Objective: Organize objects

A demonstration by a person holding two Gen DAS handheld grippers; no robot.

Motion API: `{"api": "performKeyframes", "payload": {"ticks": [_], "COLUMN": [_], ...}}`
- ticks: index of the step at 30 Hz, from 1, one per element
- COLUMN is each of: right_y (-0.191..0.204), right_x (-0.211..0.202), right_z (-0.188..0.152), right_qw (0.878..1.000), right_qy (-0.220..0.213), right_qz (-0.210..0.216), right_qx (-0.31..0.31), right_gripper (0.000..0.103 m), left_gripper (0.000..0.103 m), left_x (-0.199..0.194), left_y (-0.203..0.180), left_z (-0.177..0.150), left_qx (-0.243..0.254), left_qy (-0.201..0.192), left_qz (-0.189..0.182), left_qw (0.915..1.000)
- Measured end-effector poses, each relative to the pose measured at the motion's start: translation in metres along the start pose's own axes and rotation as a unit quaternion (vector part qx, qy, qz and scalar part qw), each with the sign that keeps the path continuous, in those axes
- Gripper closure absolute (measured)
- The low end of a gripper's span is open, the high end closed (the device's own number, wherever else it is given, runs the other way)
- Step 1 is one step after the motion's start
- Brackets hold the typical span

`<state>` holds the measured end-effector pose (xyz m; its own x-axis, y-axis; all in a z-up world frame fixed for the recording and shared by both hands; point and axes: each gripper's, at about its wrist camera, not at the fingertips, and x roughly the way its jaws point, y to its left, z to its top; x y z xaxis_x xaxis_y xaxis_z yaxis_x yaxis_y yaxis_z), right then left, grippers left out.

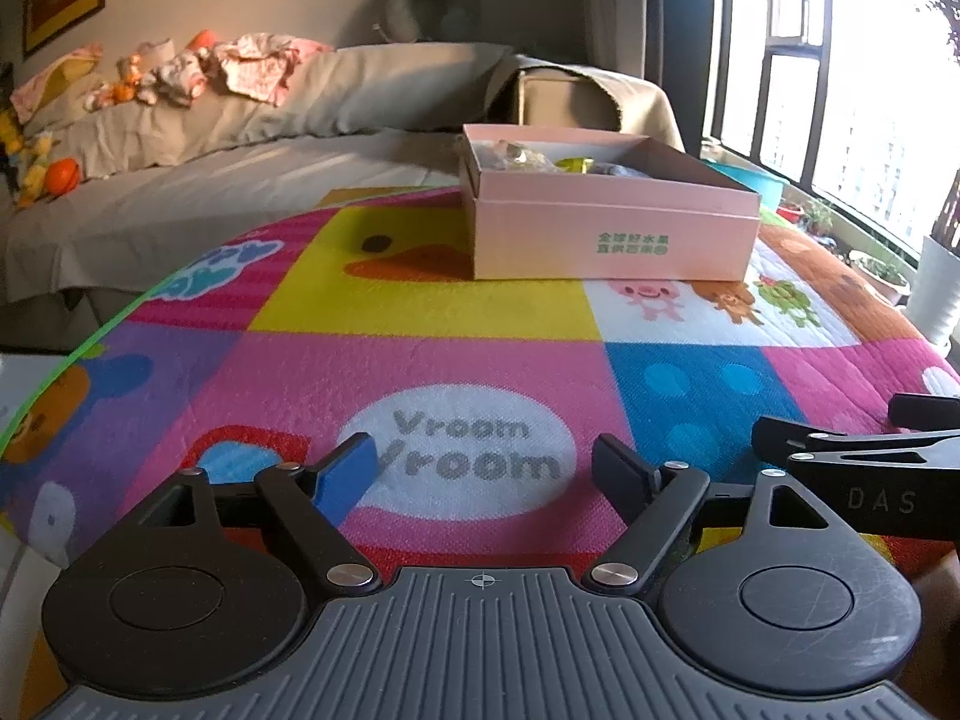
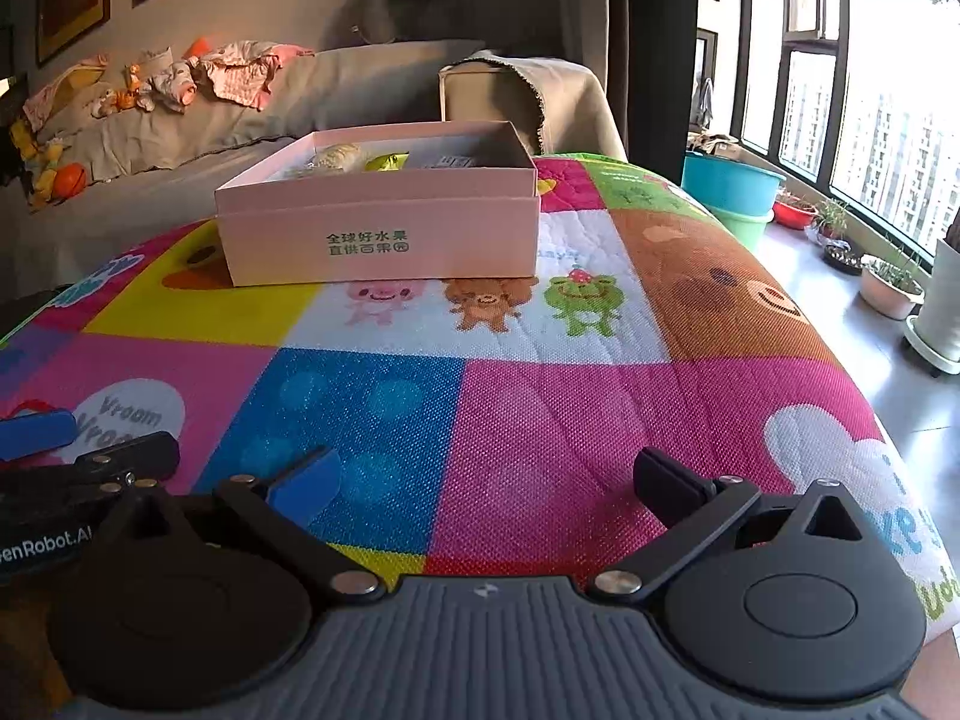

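A pink cardboard box (image 1: 606, 228) (image 2: 378, 240) with green print stands open at the far side of a colourful play mat (image 1: 420, 360) (image 2: 540, 396). Several small items lie inside it, among them a yellow-green one (image 1: 573, 165) (image 2: 387, 162) and a pale one (image 2: 336, 156). My left gripper (image 1: 486, 468) hangs low over the mat's near part, open, nothing between its fingers. My right gripper (image 2: 486, 480) is beside it to the right, also open and empty. Each gripper shows at the edge of the other's view.
A grey sofa (image 1: 210, 138) with toys, clothes and an orange ball (image 1: 63, 175) runs behind the mat. To the right, by the windows, stand a blue basin (image 2: 732, 180), plant pots (image 2: 891, 285) and a white planter (image 2: 945, 306). The mat's right edge drops to the floor.
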<state>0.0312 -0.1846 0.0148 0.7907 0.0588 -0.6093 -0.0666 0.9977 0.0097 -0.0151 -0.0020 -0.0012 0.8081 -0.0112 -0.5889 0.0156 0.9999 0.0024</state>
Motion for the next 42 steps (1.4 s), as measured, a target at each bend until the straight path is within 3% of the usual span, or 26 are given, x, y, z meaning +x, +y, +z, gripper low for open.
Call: {"api": "performKeyframes", "payload": {"ticks": [42], "right_y": [0.0001], "right_x": [0.0005], "right_z": [-0.0001], "right_qw": [1.0], "right_qy": [0.0], "right_qz": [0.0], "right_qx": [0.001], "right_gripper": [0.0], "left_gripper": [0.017], "left_x": [0.0013], "left_y": [0.0012], "left_z": [0.0006], "left_qx": [-0.005], "left_qy": [0.0], "left_qz": [-0.001], "left_qw": [1.0]}}
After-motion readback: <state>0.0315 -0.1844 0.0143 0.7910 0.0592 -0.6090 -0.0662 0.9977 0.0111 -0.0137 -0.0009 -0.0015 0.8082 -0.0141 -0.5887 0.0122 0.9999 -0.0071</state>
